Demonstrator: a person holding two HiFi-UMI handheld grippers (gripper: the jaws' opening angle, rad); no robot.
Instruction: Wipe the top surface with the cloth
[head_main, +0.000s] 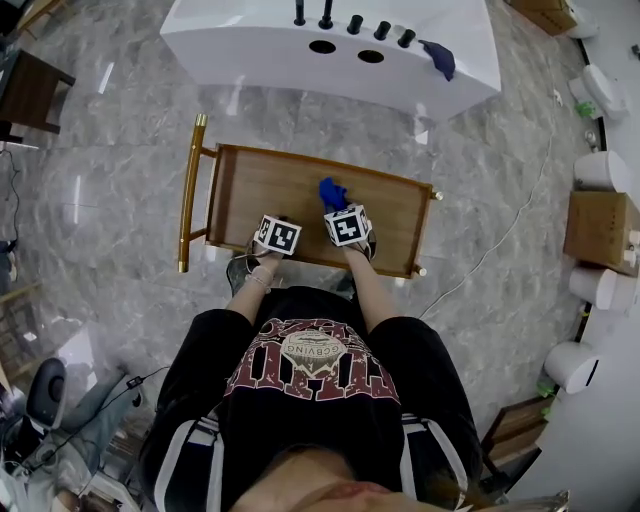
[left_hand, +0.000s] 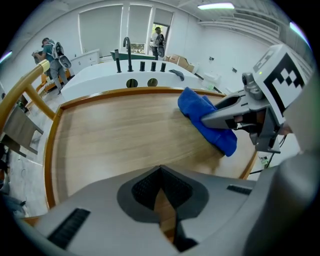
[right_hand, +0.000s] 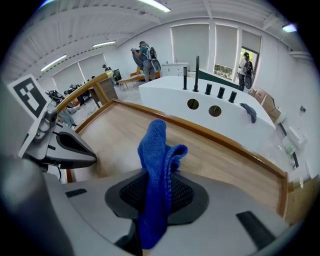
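A wooden cart top (head_main: 270, 195) with a raised rim lies below me. My right gripper (head_main: 337, 200) is shut on a blue cloth (head_main: 331, 192), which sticks up from between its jaws (right_hand: 159, 150) and rests on the wood near the top's middle. In the left gripper view the same blue cloth (left_hand: 207, 120) hangs under the right gripper's jaws at the right. My left gripper (head_main: 272, 226) hovers over the near edge, left of the cloth, its jaws closed with nothing between them (left_hand: 161, 187).
A brass handle (head_main: 189, 190) runs along the cart's left end. Behind the cart stands a white counter (head_main: 330, 45) with black taps, two holes and a dark blue cloth (head_main: 440, 58). Grey marble floor surrounds it. People stand far back in the room.
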